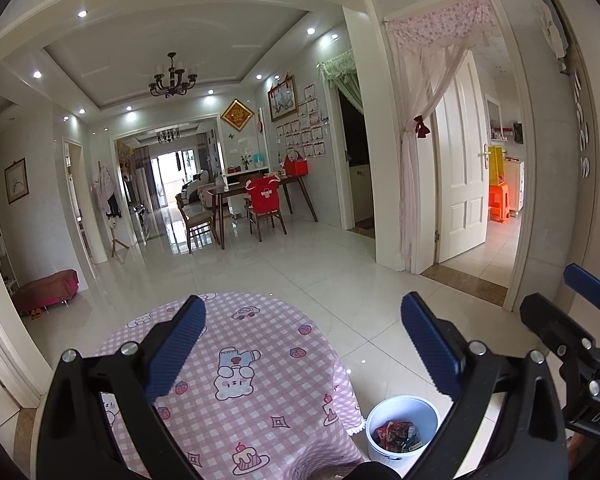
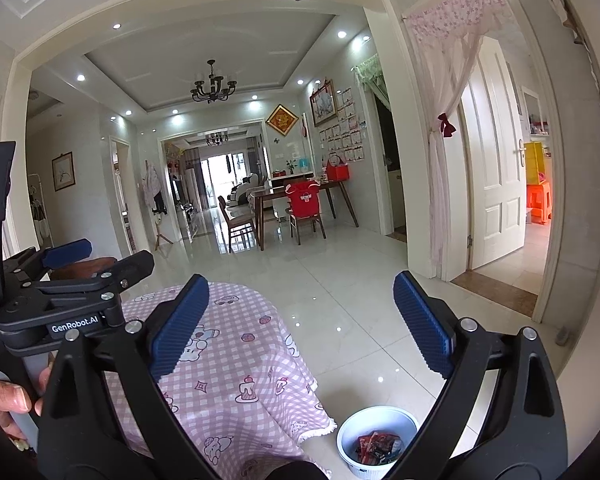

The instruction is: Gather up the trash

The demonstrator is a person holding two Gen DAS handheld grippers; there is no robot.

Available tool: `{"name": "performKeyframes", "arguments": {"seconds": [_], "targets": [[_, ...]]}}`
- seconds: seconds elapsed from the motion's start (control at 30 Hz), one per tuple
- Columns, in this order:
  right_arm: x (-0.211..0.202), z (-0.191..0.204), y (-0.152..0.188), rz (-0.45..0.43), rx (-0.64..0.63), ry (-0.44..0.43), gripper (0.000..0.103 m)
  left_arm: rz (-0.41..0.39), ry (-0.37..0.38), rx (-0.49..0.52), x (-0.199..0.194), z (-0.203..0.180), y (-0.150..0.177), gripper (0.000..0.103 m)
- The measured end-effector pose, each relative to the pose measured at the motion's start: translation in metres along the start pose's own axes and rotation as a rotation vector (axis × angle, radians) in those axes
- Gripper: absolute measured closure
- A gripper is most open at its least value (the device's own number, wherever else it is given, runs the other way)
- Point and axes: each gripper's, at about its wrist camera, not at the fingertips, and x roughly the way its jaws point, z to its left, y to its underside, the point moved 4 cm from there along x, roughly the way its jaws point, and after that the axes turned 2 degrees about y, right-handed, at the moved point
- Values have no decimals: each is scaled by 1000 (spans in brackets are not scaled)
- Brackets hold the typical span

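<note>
Hovering above the pink checked table (image 1: 236,364), the left gripper (image 1: 300,344) and right gripper (image 2: 300,324) are both holding their fingers spread with nothing between them. Wrappers (image 2: 378,446) are lying in the white bin (image 1: 400,404) just beside the table; collecting looks finished. Any remaining trash is hidden behind the grippers, so checking comes next.

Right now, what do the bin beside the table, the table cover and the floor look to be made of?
Bin: white, smooth, thin-rimmed, probably plastic; it holds red wrappers. Table cover: pink checked fabric with cartoon prints, matte, draping in folds, fringed hem. Floor: pale glossy tiles, likely ceramic or polished stone; grout lines and mirrored ceiling lights show.
</note>
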Motion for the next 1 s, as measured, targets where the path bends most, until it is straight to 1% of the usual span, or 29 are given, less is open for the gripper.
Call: {"name": "performKeyframes", "arguments": {"seconds": [0.43,0.77,1.0], "targets": [[0,-4,-3,-5,0,0,11,2,1,10,-3,-2,3,7],[-5,4,-10,-10,8,-1,11,-1,7,17,-1,-2,5,7],[-3,3,-11,-7,10,3,10,1,9,21,0,-2,5,7]]}}
